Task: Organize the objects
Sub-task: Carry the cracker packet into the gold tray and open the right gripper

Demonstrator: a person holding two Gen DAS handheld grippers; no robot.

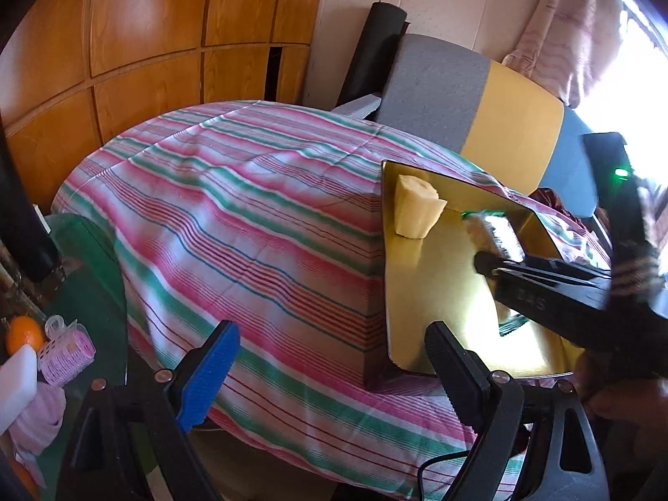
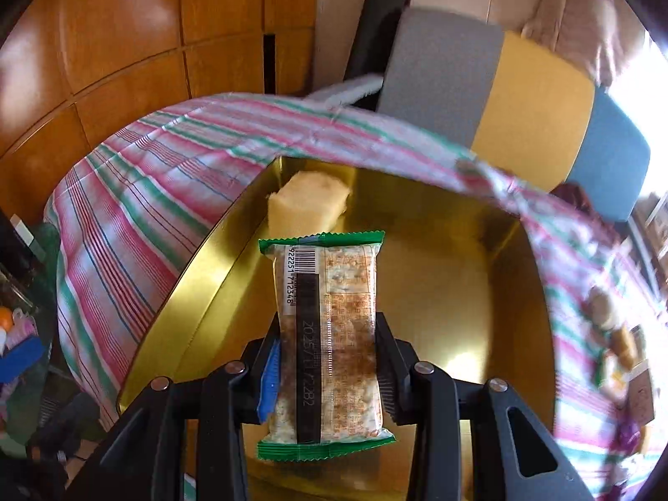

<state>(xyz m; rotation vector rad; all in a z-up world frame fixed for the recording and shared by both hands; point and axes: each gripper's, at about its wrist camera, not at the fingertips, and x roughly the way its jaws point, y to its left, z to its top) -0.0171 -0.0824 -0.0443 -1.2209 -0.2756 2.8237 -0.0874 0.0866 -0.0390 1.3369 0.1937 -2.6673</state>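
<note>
the snack bar (image 2: 327,334), in a clear wrapper with green crimped ends, sits lengthwise between the jaws of the right gripper (image 2: 327,369), pads pressed in on both its long sides, barcode side facing up. it hangs over the gold tray (image 2: 459,292), and whether it touches the tray floor can't be told from either view. in the tray's far corner lies a pale yellow cake piece (image 2: 307,206), close ahead of the bar but apart from it. the tray rests on the striped cloth (image 2: 125,217), pink, green and white, which covers the surface under it and bunches up along the tray's far and right rim.

over in the left wrist view, the left gripper (image 1: 334,350) has its jaws spread wide with nothing between them, hovering over the cloth (image 1: 250,217) at the tray's near left corner. the tray (image 1: 417,292) shows from the side here, the cake piece (image 1: 415,211) in its far left corner, the bar (image 1: 494,236) farther right with the right gripper (image 1: 486,261) reaching in from the right edge.

to the far left, an orange (image 1: 23,334) and a pink mesh pouch (image 1: 67,348) sit on a glass tabletop (image 1: 87,259). behind it all, a chair back (image 1: 471,96) in grey, yellow and blue, and wood panelling (image 1: 146,33).
</note>
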